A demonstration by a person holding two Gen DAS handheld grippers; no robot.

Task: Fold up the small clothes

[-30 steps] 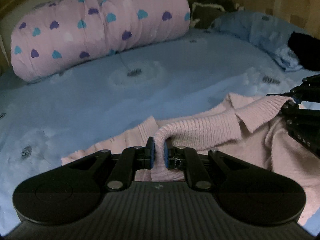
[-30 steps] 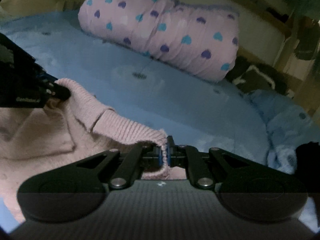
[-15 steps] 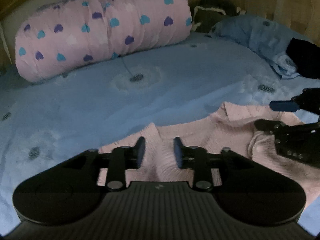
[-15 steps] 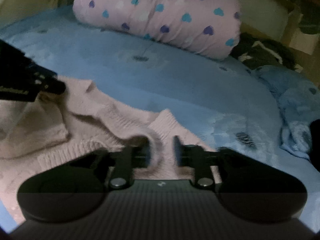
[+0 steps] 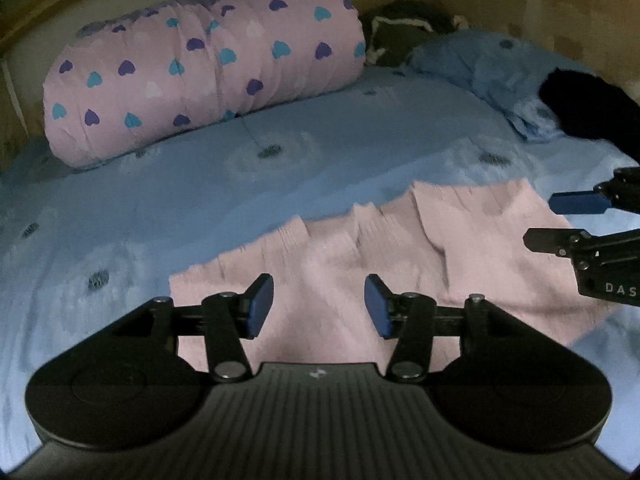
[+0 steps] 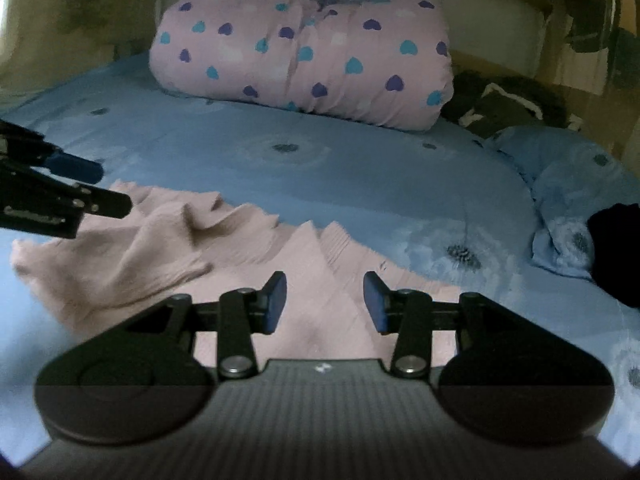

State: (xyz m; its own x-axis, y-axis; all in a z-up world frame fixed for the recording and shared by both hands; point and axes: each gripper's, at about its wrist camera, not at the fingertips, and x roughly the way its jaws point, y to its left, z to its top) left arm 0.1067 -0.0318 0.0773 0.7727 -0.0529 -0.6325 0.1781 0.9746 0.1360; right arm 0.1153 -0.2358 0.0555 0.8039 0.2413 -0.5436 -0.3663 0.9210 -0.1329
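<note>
A pink knitted garment (image 5: 400,256) lies loosely folded on the blue bedsheet (image 5: 200,200). My left gripper (image 5: 319,306) hovers above its near edge, jaws opening, with nothing between the blue pads. In the right wrist view the same pink garment (image 6: 168,248) spreads to the left, and my right gripper (image 6: 325,302) hangs over its right part, jaws also opening and empty. The right gripper (image 5: 560,220) shows at the right edge of the left wrist view. At the left edge of the right wrist view the left gripper (image 6: 100,188) appears. Neither touches the cloth.
A rolled pink quilt with blue and purple hearts (image 5: 200,68) lies across the back of the bed. A blue pillow (image 5: 488,68) with a black item (image 5: 592,108) on it sits at the right. Dark clothing (image 6: 504,104) lies beside the quilt.
Both grippers let go of the pink garment's edge, opened, and lifted back from it. The raised fold dropped flat onto the garment.
</note>
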